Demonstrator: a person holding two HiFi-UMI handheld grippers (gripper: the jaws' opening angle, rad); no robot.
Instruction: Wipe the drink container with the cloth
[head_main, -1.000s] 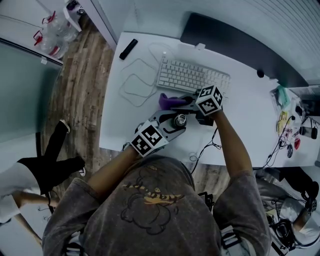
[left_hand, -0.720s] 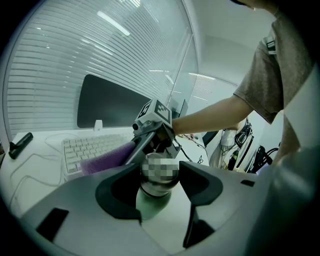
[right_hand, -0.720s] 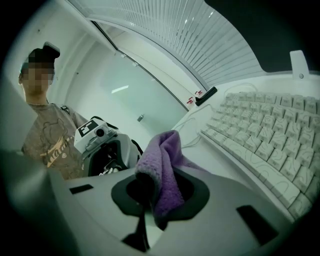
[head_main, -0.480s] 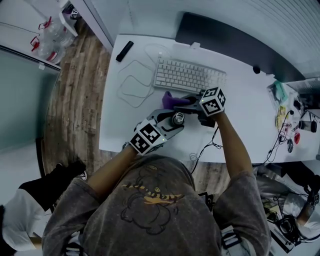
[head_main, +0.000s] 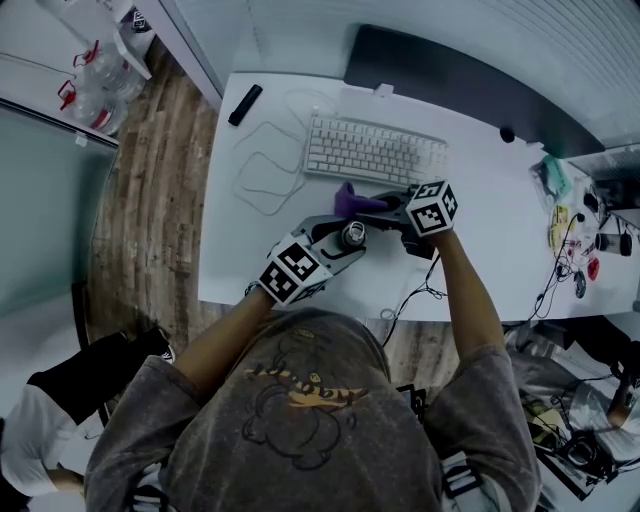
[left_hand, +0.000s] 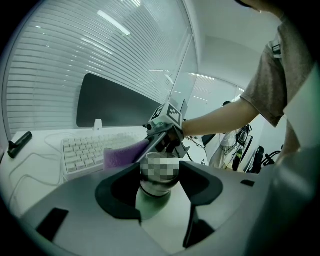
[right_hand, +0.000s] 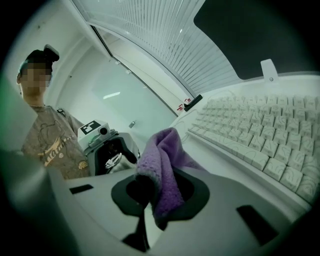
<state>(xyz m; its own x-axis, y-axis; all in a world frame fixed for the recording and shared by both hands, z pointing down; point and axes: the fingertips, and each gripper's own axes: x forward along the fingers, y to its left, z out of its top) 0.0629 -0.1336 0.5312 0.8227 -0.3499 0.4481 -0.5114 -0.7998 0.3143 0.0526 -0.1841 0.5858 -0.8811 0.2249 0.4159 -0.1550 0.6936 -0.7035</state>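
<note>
Tight spot between keyboard (head_main: 375, 152) and tabletop (head_main: 250, 270) edge
Your left claw (left_hand: 161, 187) grips the drink container (head_main: 354, 235), right claw (right_hand: 160, 192) pinches the cloth (right_hand: 162, 160); container's mostly hidden from above.

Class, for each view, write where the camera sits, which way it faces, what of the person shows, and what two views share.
Head view: on the person's head, facing steeply down at the table; shows arms, left gripper, right gripper.
Left gripper view: on the left gripper, looking along jaws closed on the bottle toward the keyboard; shows the right arm.
Right gripper view: on the right gripper, looking along jaws pinching the cloth, toward the person's chest.
Shared: both gripper views show the keyboard and the other gripper.
</note>
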